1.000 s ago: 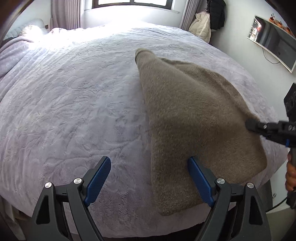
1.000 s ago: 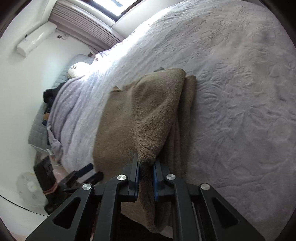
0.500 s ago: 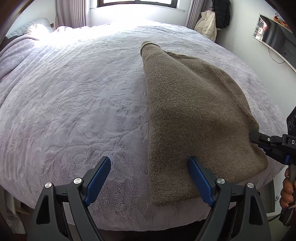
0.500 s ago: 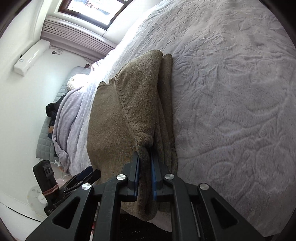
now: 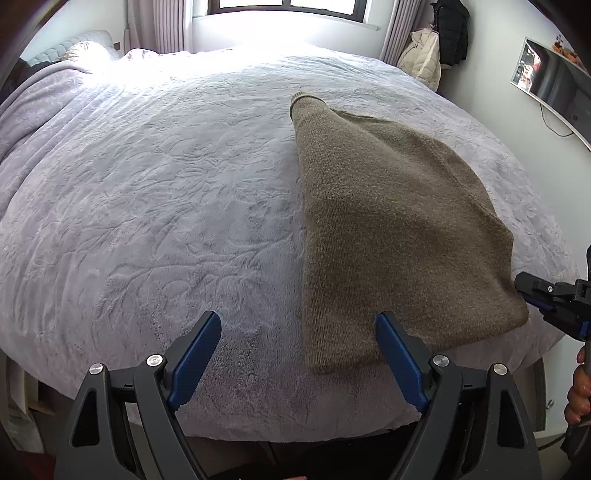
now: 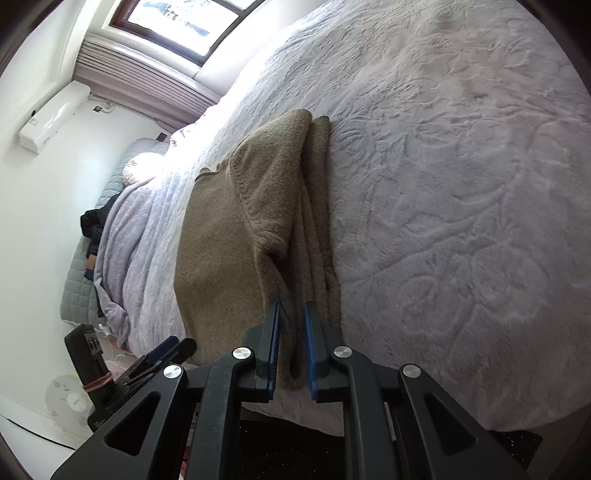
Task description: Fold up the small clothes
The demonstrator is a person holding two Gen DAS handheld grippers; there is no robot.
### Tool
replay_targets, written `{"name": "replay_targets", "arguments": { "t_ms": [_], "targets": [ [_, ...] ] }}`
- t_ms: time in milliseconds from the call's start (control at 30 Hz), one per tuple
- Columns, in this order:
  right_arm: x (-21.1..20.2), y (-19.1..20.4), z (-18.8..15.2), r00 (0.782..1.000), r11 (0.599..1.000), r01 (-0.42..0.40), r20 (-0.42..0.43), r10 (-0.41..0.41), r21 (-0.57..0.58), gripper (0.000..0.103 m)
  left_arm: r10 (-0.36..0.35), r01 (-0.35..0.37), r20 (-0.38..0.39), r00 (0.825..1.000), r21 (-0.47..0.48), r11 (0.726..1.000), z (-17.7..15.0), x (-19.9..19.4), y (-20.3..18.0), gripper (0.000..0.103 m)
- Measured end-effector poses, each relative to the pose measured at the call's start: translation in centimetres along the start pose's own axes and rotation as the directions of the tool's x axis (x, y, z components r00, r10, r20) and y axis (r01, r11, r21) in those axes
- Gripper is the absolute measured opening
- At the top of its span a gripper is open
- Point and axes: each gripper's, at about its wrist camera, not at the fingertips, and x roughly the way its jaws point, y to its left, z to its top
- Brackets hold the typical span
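Left tool (image 5: 298, 334) wide apart, blue pads spread, hovering over the near edge of the bed (image 5: 155, 206) — nothing between the fingers. Its right finger (image 5: 397, 350) overlaps the near corner of the brown sweater (image 5: 388, 221) in view; contact cannot be told.

Right tool (image 6: 291, 347) has narrow jaws with a small gap, set around the near edge of the sweater (image 6: 229, 236). Fabric sits between the pads, but whether they actually pinch it cannot be told. In the left view the right tool (image 5: 554, 299) comes in at the sweater's right near corner, tip touching or just beside the knit.

Sweater lies folded lengthwise on the right part of the bed, long and narrow, running from the near edge toward the window (image 5: 288, 5). A cuff or collar end points at the window. Right view shows a folded layer — a sleeve flap on top of the body, stacked edges along the side facing the open bedspread.

Beyond the sweater: pale jacket (image 5: 421, 55) hanging by the curtain, screen (image 5: 554, 88) on the wall to the sweater's right. Air conditioner (image 6: 55, 114) on the wall in the right view.
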Motion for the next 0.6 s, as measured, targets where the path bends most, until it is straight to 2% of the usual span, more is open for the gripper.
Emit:
{"name": "replay_targets", "arguments": {
  "t_ms": [33,67,367,500,567,600],
  "targets": [
    [-0.3,-0.1,-0.2,1.000,1.000,0.002,0.003,-0.002,0.003,0.017,-0.004,0.004,0.001,1.000,0.003,1.000,-0.2,-0.2,0.0,0.100],
    [-0.6,-0.2,-0.3,1.000,1.000,0.003,0.007,-0.003,0.007,0.017,-0.009,0.009,0.008,1.000,0.005,1.000,-0.3,-0.4,-0.1,0.103],
    [-1.6,0.4,-1.5,0.999,0.999,0.033,0.022,-0.033,0.012,0.017,-0.029,0.029,0.033,0.999,0.021,0.999,-1.7,-2.1,-0.6,0.103],
    [-1.7,1.8,-1.4,0.999,0.998,0.050,0.024,-0.049,-0.027,0.017,-0.034,0.034,0.028,0.999,-0.004,0.999,-1.8,-2.6,0.0,0.103],
    [-1.8,2.8,-1.0,0.997,0.995,0.079,0.029,-0.077,-0.053,0.017,-0.014,0.014,0.030,0.999,-0.007,1.000,-1.3,-2.7,0.1,0.103],
    [-1.8,3.4,-0.8,0.995,0.993,0.098,0.032,-0.096,-0.067,0.025,-0.001,0.002,0.033,0.999,-0.010,1.000,-0.9,-2.9,0.1,0.103]
  ]
}}
